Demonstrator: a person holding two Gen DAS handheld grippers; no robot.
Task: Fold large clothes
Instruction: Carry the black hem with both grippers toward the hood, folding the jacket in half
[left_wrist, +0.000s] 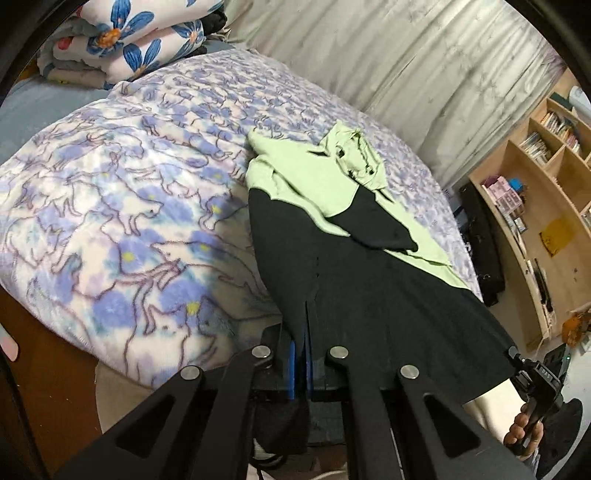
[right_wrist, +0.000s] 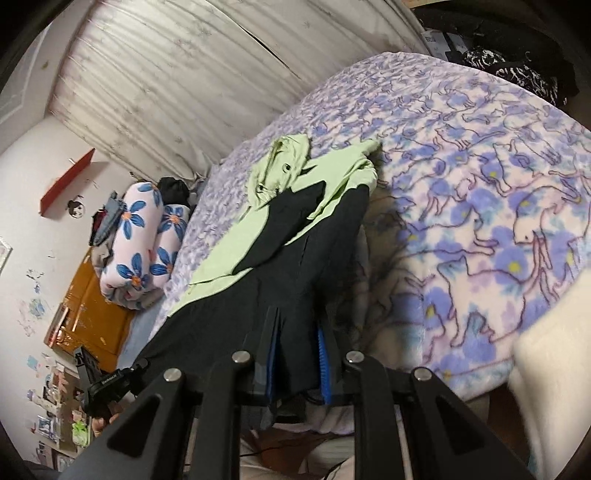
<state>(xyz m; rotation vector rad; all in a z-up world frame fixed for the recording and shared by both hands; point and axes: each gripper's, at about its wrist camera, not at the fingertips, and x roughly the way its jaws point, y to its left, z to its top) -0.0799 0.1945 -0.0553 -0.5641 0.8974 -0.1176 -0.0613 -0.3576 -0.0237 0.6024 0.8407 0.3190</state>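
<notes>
A large garment, black (left_wrist: 369, 288) at the near end and light green (left_wrist: 314, 177) at the far end with its collar, lies stretched across the bed. My left gripper (left_wrist: 301, 354) is shut on the black hem's left corner. My right gripper (right_wrist: 295, 350) is shut on the hem's other corner; the same garment (right_wrist: 295, 236) runs away from it toward the green collar (right_wrist: 273, 170). The hem is held taut between the two grippers at the bed's near edge. The right gripper's handle and hand (left_wrist: 532, 398) show in the left wrist view.
The bed carries a purple cat-print blanket (left_wrist: 122, 206). A folded blue-flower quilt (left_wrist: 129, 40) sits at the bed's head (right_wrist: 144, 243). Curtains (left_wrist: 424, 66) hang behind. A wooden bookshelf (left_wrist: 546, 192) stands to the right, an orange cabinet (right_wrist: 92, 310) beside the bed.
</notes>
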